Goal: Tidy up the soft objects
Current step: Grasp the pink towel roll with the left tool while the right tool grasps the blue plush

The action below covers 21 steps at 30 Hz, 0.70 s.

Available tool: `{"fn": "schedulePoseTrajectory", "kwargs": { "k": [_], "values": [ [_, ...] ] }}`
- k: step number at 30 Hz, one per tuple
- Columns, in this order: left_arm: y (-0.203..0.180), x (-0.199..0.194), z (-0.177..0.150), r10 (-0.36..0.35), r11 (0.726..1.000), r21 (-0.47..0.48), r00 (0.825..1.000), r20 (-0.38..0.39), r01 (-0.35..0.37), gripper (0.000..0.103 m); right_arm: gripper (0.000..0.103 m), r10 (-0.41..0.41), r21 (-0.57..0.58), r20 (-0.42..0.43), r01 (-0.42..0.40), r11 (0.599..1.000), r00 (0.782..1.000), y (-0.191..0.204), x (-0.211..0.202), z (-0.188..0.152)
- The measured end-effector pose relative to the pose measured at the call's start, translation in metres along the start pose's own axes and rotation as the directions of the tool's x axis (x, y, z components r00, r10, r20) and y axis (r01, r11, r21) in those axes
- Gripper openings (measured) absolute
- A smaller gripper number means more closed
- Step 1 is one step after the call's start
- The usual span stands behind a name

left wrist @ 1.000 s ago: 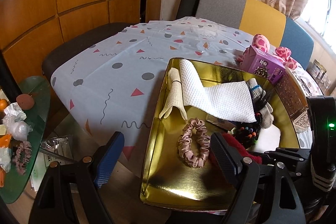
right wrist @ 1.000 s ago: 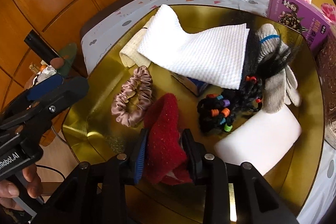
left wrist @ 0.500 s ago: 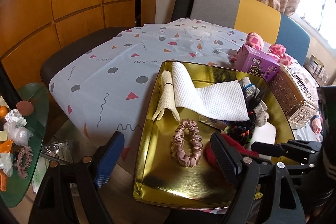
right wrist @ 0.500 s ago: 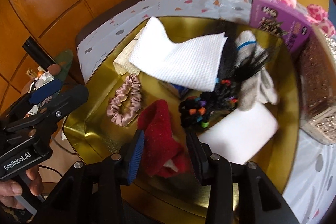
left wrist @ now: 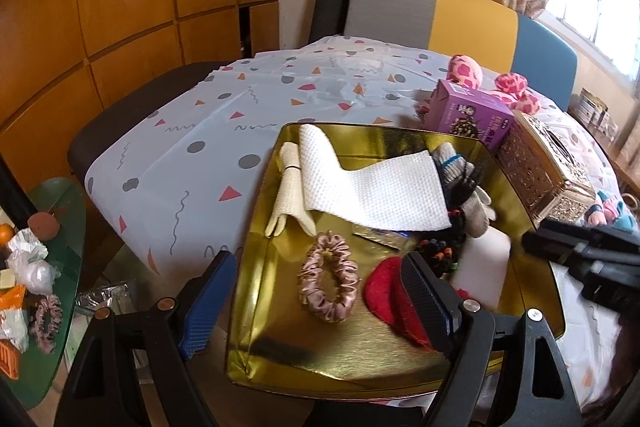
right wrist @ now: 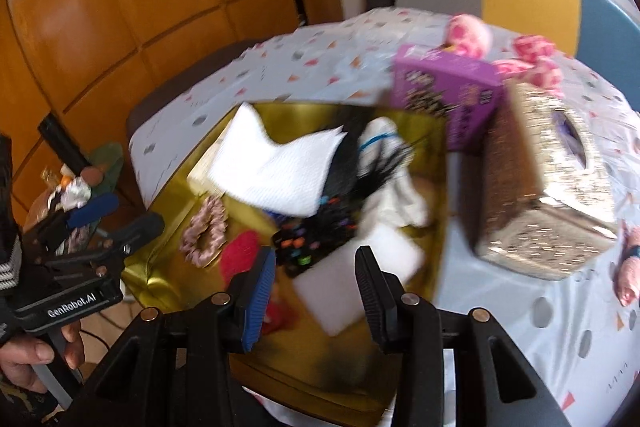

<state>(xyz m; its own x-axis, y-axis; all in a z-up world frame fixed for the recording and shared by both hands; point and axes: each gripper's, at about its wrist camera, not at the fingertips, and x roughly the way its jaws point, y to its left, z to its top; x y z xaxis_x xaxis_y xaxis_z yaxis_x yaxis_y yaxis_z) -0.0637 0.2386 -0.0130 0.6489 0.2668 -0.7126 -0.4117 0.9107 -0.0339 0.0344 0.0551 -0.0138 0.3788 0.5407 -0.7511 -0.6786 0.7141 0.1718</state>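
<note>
I count one gold tray (left wrist: 256, 311) w/ soft stuff in it: 1 pink scrunchie (left wrist: 329, 279), 1 red felt piece (left wrist: 390, 297) at tray's 5 o'clock, 1 white waffle cloth (left wrist: 372, 187) draped over 1 cream cloth (left wrist: 289, 195) at 11 o'clock, 1 grey knit glove (left wrist: 460, 179) at 2 o'clock, 1 black hair bundle w/ coloured beads (left wrist: 438, 251), 1 white foam block (left wrist: 484, 267). Outside the tray, 1 purple box (left wrist: 468, 111), 1 gilt tissue box (left wrist: 548, 163) at 3 o'clock, and pink spotted plush pieces (left wrist: 466, 69) at 1 o'clock; can't count those properly. My left gripper (left wrist: 320, 299) is spread wide, nothing in it, hovering over the tray's near edge. My right gripper (right wrist: 316, 279) has just been opening; jaws apart and empty, the red piece lying loose in the tray below its left finger. Surface is a table under a pale cloth w/ triangles, dots, squiggles (left wrist: 192, 147); wood panel wall at 10 o'clock, grey/yellow/blue chair back (left wrist: 460, 15) at 12, curtain & window at 2. Green side table (left wrist: 60, 227) at 8 o'clock holds clutter incl. a 2nd scrunchie (left wrist: 46, 317). Right view is motion-blurred; small flat item under the waffle cloth is mostly hidden.
</note>
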Motion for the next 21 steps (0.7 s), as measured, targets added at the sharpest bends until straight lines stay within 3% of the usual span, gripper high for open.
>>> {"fn": "schedulePoseTrajectory", "kwargs": {
  "k": [8, 13, 17, 21],
  "values": [
    [-0.028, -0.004, 0.007, -0.030, 0.997, 0.073, 0.999, 0.011, 0.029, 0.085, 0.041, -0.127, 0.107, 0.092, 0.117, 0.987, 0.988, -0.069, -0.053, 0.000],
    [-0.061, -0.010, 0.019, -0.084, 0.986, 0.145, 0.996, 0.029, 0.079, 0.084, 0.041, -0.268, 0.235, 0.115, 0.237, 0.943, 0.956, -0.138, -0.089, -0.009],
    [-0.097, -0.018, 0.030, -0.158, 0.966, 0.216, 0.986, 0.049, 0.144, 0.085, 0.041, -0.411, 0.390, 0.100, 0.344, 0.854, 0.906, -0.209, -0.120, -0.026],
    [-0.145, -0.028, 0.039, -0.257, 0.922, 0.316, 0.964, 0.062, 0.225, 0.085, 0.041, -0.562, 0.577, 0.039, 0.441, 0.688, 0.826, -0.284, -0.154, -0.056]
  ]
}}
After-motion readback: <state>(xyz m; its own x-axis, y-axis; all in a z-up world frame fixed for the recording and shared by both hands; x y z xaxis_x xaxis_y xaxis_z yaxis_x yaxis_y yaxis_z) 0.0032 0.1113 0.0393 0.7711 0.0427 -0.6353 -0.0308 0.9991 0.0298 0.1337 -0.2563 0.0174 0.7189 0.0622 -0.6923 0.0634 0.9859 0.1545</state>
